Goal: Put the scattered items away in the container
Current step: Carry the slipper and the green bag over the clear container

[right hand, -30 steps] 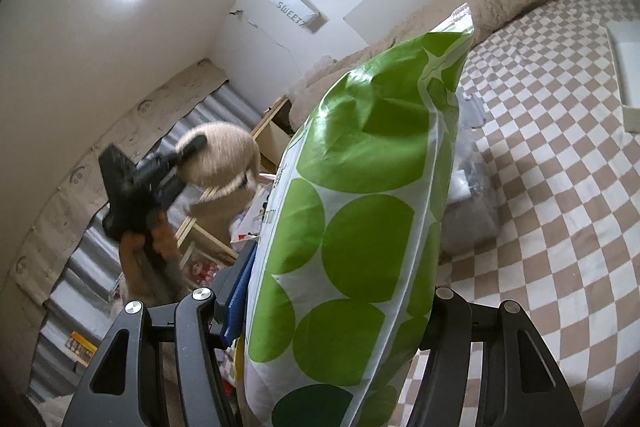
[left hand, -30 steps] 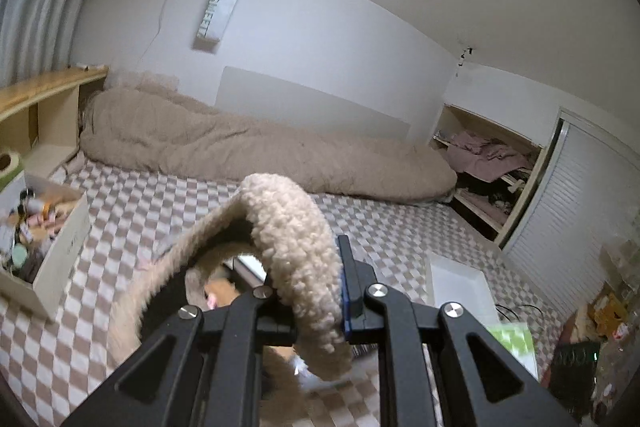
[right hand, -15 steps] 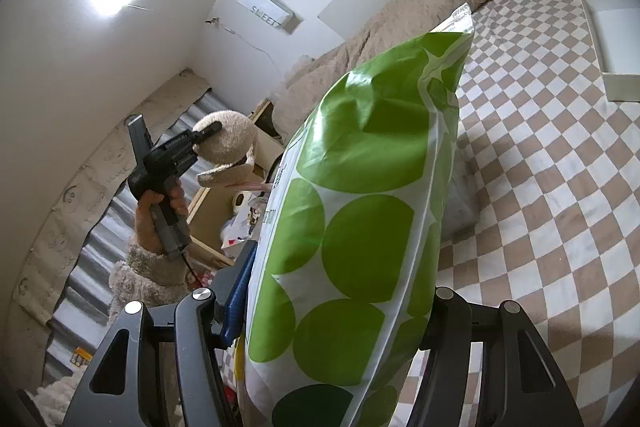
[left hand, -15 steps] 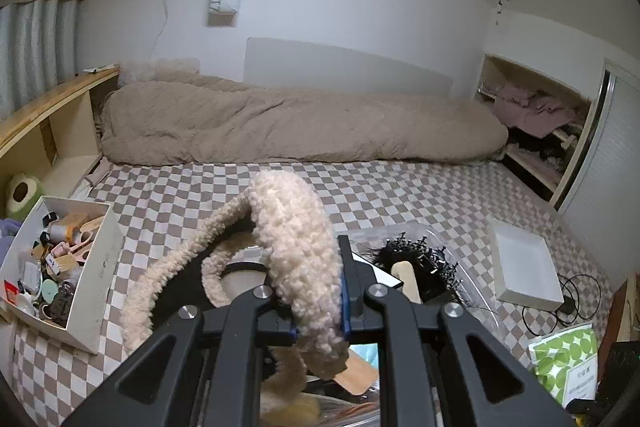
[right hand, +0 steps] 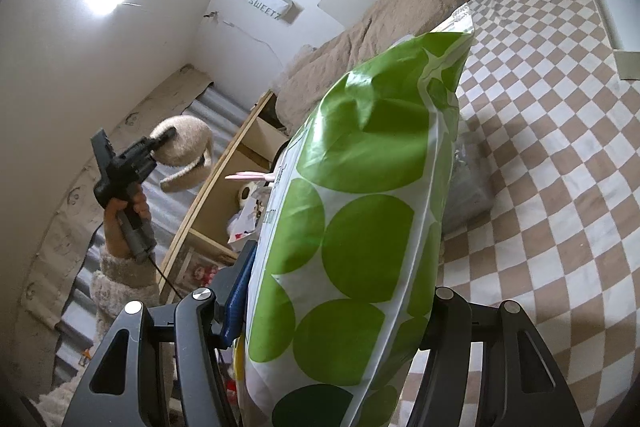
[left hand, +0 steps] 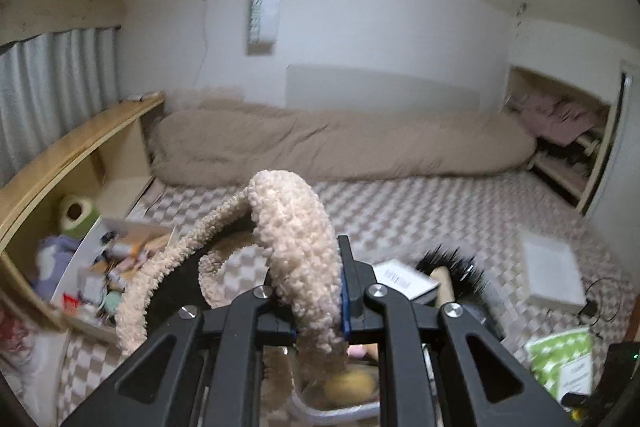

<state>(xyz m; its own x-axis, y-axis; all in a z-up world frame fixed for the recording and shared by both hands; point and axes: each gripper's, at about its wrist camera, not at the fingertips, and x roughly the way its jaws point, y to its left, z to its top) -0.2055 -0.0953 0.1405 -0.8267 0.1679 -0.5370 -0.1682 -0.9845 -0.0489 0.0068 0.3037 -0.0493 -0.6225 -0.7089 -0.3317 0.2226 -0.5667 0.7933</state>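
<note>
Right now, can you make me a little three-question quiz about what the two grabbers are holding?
1. True or false: the left gripper is shut on the fluffy cream fleece headband.
2. What does the right gripper hold? A) a hairbrush B) the white plastic packet with green circles C) a book
3. Fill in: the floor mat has a beige and white ____ pattern.

Key: 1 true; 2 B; 3 checked.
</note>
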